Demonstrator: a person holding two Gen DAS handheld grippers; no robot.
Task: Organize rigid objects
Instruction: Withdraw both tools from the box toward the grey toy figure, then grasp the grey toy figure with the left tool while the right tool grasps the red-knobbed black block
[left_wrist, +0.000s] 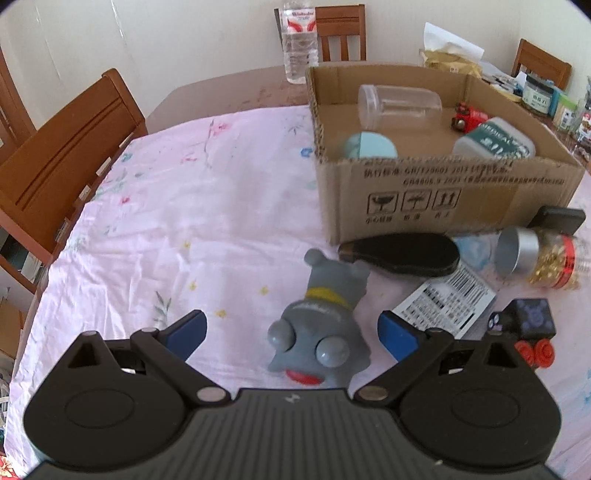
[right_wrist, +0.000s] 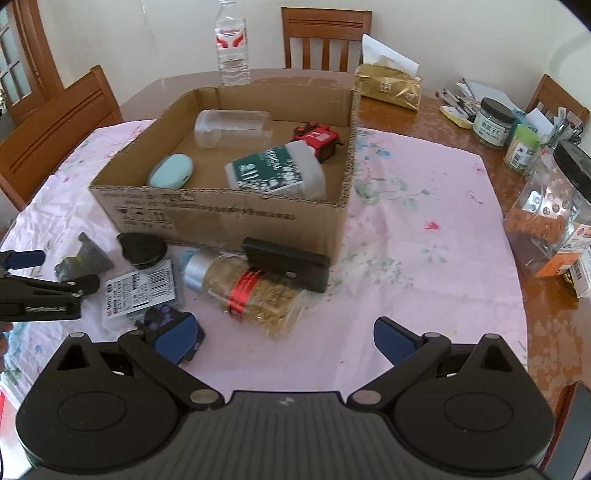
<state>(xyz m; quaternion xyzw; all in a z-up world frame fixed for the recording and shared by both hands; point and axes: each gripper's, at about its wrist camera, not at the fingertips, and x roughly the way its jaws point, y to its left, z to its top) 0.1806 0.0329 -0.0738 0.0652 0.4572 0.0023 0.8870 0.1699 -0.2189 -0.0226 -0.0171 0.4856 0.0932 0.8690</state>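
- The grey rubbery bug-eyed toy figure with a yellow collar (left_wrist: 322, 325) is found lying on its back on the pink floral tablecloth (left_wrist: 166, 221), at about 7 o'clock from the open cardboard box (left_wrist: 443, 192).
- Its long axis is pointed pretty much straight along the left gripper (left_wrist: 293, 334), head nearest, feet toward 12 o'clock.
- The left gripper is spread wide with nothing held; the toy is sat between the blue pads (left_wrist: 397, 334), a bit right of centre.
- The right gripper (right_wrist: 284, 338) is also wide open and empty, lined up instead on the clear jar of gold bits (right_wrist: 251, 288), so the left one is judged far nearer.
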